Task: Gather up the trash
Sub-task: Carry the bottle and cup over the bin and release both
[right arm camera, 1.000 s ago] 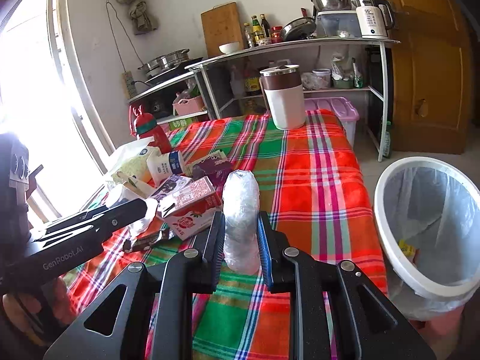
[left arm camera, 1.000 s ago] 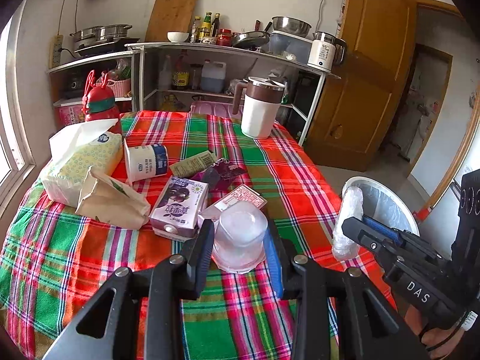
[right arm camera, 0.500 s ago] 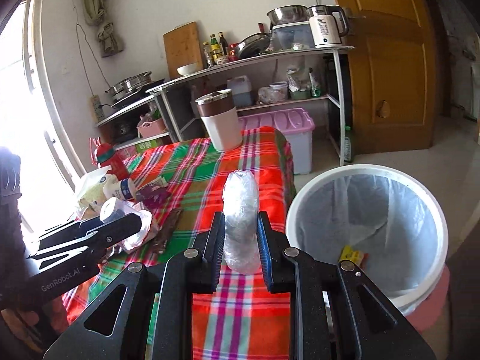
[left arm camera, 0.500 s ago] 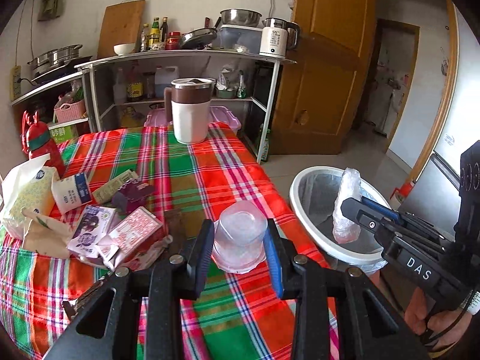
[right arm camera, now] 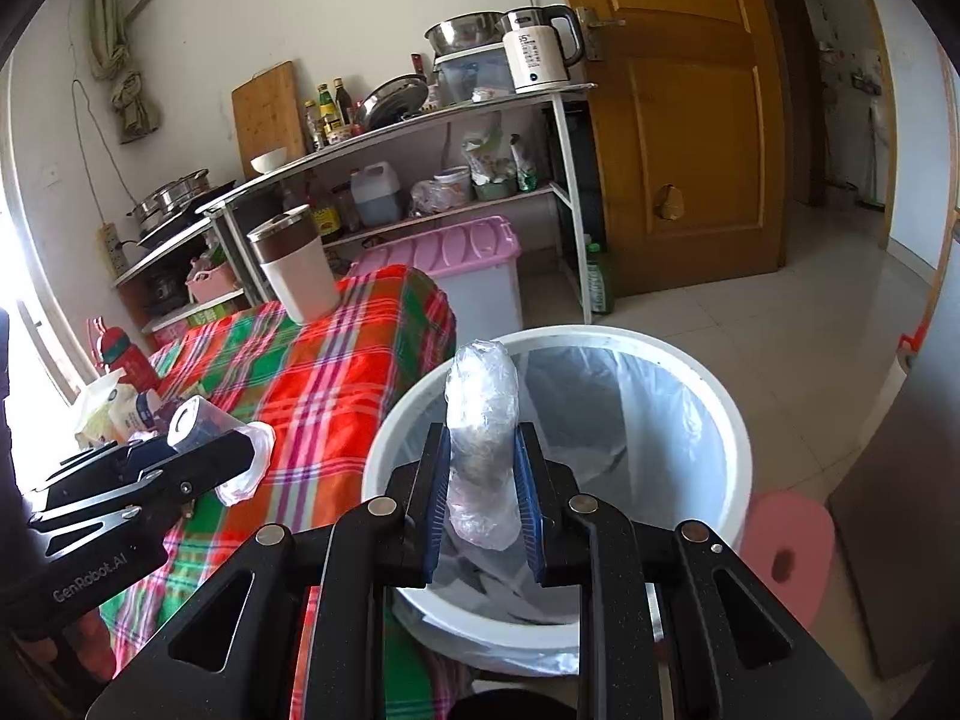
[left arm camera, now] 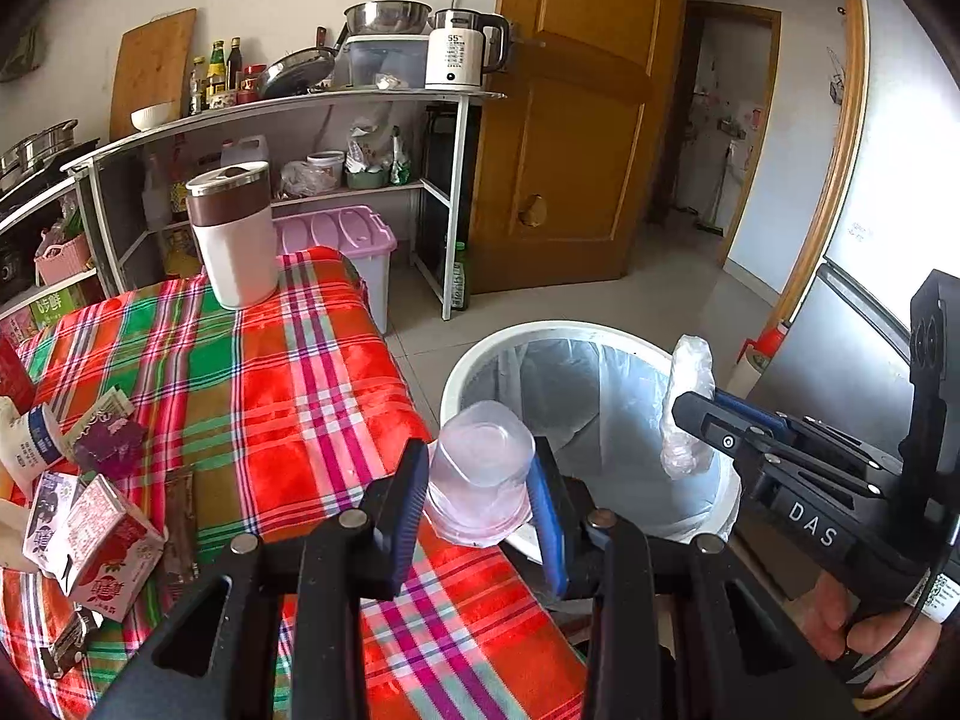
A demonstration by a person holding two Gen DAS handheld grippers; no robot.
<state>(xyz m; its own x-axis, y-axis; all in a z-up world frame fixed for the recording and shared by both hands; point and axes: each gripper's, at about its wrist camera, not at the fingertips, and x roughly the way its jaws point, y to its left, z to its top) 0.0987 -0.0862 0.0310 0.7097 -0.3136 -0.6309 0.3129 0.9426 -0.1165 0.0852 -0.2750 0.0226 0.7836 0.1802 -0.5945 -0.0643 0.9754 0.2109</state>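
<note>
Right gripper has its jaws clenched on a crumpled plastic bottle, long axis upright, and the lined trash bin mouth sits right below and beyond them, so it's the nearer one to drop. Left gripper jaws are grasping a clear plastic cup over the surface edge, bin just past them to the right.

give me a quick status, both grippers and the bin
Left gripper shut on clear plastic cup, at the table edge. Right gripper shut on crumpled plastic bottle, over the bin. Nothing blocking the bin mouth.
</note>
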